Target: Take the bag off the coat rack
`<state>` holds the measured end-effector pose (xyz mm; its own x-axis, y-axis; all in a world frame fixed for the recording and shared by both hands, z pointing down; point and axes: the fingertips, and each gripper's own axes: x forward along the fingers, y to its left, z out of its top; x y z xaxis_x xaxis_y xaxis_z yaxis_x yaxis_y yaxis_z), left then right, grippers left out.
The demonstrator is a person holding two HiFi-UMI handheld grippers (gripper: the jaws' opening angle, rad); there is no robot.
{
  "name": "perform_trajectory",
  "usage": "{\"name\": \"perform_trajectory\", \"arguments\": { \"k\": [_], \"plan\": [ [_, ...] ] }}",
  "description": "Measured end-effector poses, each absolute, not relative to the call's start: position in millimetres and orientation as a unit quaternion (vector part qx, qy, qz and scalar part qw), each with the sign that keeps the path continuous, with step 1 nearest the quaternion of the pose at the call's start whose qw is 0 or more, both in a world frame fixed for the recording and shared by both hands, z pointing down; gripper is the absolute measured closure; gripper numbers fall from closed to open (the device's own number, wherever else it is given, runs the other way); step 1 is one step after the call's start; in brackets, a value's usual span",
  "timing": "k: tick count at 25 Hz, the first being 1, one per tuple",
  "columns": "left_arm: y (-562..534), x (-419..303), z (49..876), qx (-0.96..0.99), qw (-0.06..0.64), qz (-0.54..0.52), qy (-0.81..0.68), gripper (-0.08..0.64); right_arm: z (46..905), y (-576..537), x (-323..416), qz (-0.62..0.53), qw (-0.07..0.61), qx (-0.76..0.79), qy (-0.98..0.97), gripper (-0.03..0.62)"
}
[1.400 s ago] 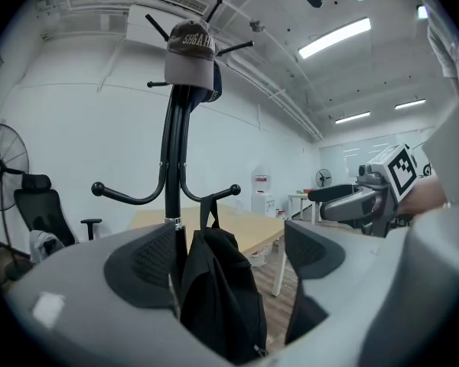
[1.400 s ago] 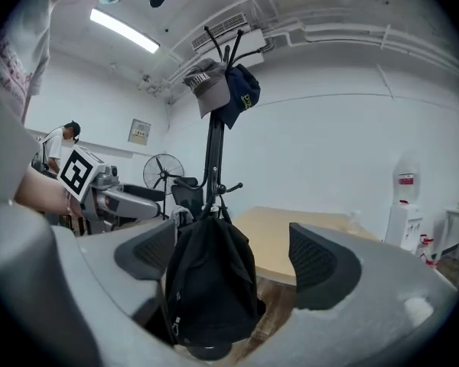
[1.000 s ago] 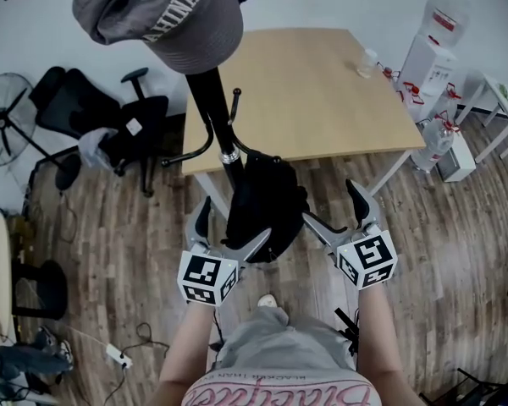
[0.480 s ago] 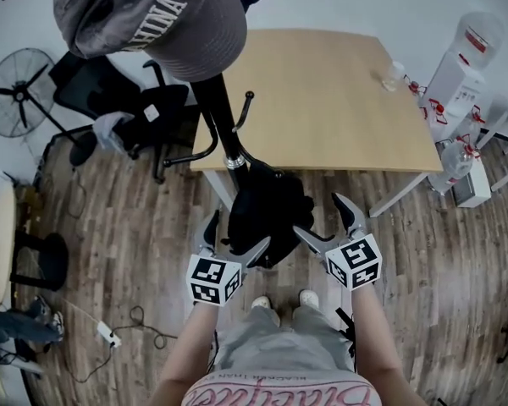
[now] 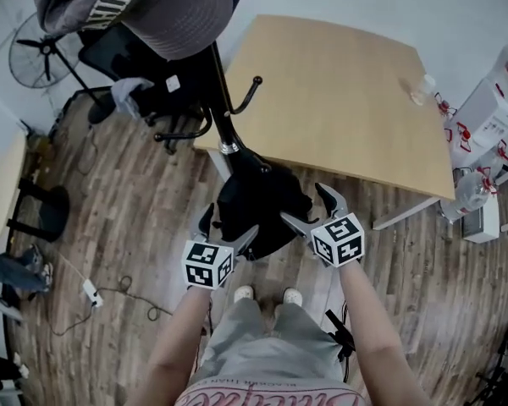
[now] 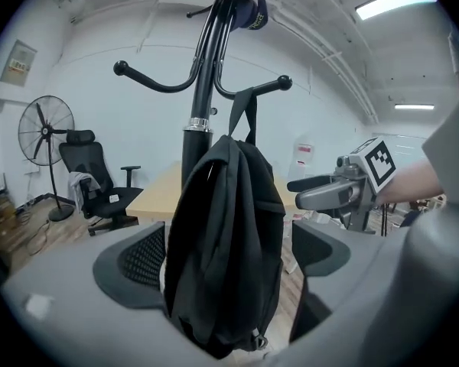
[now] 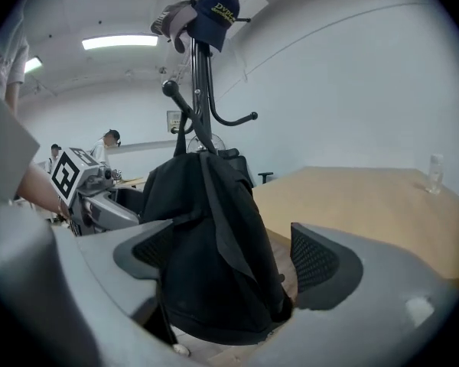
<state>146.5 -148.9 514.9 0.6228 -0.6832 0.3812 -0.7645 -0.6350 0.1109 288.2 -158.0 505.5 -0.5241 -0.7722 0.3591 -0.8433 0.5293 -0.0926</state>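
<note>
Overhead, in the head view, the black bag point(image 5: 258, 210) is hanging low on the coat rack point(image 5: 223, 112), just in front of the person's legs point(image 5: 267, 337) and near a corner of the wooden table point(image 5: 339, 100). A grey cap point(image 5: 152, 7) is sitting on the rack's top. The left gripper point(image 5: 227, 225) is flanking the bag on one side and the right gripper point(image 5: 309, 207) on the other, both pointing away from the person.

In the left gripper view, the bag is hanging by its strap point(image 6: 242, 113) from a knobbed hook point(image 6: 271, 86) and is filling most of the space between the jaws. Those jaws have just been closing a little but are standing wide. One pad is lying just beside the fabric and the other is showing a gap, so nothing is being squeezed. An office chair point(image 6: 99, 193) and a fan point(image 6: 44, 132) are standing by the wall.

In the right gripper view, the jaws are likewise gaping wide around the bag's lower body. The fabric is overlapping the left pad, though contact cannot be judged, and the right pad is standing clear. A navy cap point(image 7: 214, 10) is hanging at the rack's top, and a clear bottle point(image 7: 434, 173) is standing on the table.
</note>
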Motion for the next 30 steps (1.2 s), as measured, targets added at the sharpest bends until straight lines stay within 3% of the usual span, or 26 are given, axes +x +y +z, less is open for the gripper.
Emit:
{"name": "perform_trajectory", "arguments": {
  "k": [13, 18, 25, 30],
  "plan": [
    [-162.5, 151.2, 549.3, 0.86, 0.118, 0.168, -0.466, 0.104, 556.1, -200.5, 268.8, 0.118, 0.167, 0.394, -0.896, 0.122],
    [-173.1, 145.8, 566.0, 0.842, 0.147, 0.159, -0.494, 0.176, 577.1, -213.4, 260.9, 0.116, 0.2, 0.379, -0.896, 0.218],
    [-182.1, 141.4, 574.3, 0.832, 0.177, 0.136, -0.507, 0.266, 589.4, -226.2, 256.0, 0.155, 0.18, 0.37, -0.898, 0.274],
    [-182.8, 133.9, 576.1, 0.822, 0.177, 0.125, -0.527, 0.345, 592.8, -218.3, 251.8, 0.169, 0.17, 0.362, -0.901, 0.415]
  ]
}}
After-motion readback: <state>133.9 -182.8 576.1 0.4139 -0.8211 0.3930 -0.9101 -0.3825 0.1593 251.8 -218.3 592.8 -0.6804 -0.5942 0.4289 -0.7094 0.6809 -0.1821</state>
